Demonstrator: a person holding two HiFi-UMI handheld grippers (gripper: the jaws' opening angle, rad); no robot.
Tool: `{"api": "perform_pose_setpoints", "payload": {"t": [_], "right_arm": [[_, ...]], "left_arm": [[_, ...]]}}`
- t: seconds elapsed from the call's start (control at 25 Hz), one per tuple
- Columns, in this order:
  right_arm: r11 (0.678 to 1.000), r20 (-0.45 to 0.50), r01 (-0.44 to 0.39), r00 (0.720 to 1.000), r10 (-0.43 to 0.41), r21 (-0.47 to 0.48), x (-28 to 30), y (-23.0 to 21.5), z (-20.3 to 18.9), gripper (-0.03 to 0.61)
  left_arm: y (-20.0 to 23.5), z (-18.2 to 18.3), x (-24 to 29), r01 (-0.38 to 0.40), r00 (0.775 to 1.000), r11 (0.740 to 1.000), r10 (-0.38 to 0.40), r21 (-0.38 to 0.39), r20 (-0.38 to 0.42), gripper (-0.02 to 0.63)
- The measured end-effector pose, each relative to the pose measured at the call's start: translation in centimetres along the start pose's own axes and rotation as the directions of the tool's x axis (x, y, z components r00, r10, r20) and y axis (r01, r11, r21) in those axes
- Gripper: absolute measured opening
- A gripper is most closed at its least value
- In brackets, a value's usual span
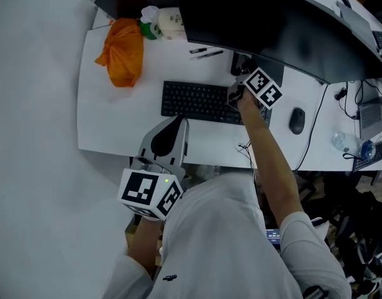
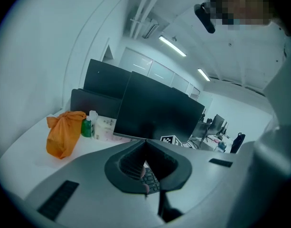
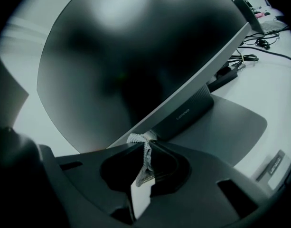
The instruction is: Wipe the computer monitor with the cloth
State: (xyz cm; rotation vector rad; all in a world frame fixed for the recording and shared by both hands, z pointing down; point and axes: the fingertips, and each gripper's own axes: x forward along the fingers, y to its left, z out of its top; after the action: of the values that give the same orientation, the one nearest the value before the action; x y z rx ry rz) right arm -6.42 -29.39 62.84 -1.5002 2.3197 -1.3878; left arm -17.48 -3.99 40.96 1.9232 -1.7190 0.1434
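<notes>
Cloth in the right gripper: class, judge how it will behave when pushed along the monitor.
Probably floppy: the cloth is a thin crumpled strip pinched in the right gripper. Likely light, since that narrow pinch holds it. It should fold against the monitor rather than push stiffly.

Dark glossy face on the monitor [image 3: 136, 56], washed with soft pale reflections. Matt grey plastic along its lower bezel. Smooth matt dark finish on the stand base [image 3: 221, 127]. Thin pale cloth [image 3: 145, 158], open mesh-like weave, frayed rough edge, nipped in the right gripper [image 3: 146, 146]. Smooth matt grey plastic on both gripper bodies, left gripper [image 1: 178, 124] included, with ribbed dark lining inside the left jaws. White, smooth, low-sheen desk [image 1: 116, 123]. Matt black plastic keyboard [image 1: 200, 101]. Crinkled orange bag [image 1: 121, 52], thin, slightly shiny. Clear plastic bottle [image 1: 348, 143].
</notes>
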Motion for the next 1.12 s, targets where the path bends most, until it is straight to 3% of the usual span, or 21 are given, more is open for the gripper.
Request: {"api": "perform_pose_setpoints", "payload": {"t": [0.6, 1.12], "right_arm": [[0.994, 0.114, 0.097, 0.988, -0.102, 0.051, -5.5, -8.4, 6.4, 0.032], [0.978, 0.211, 0.184, 0.956, -0.202, 0.1, -10.2, -15.9, 12.3, 0.032]], "left_arm": [[-5.7, 0.1, 4.5, 0.144, 0.989, 0.987, -0.141, 0.067, -0.05, 0.018], [-10.4, 0.4, 8.3, 0.247, 0.966, 0.962, -0.235, 0.117, -0.104, 0.018]]}}
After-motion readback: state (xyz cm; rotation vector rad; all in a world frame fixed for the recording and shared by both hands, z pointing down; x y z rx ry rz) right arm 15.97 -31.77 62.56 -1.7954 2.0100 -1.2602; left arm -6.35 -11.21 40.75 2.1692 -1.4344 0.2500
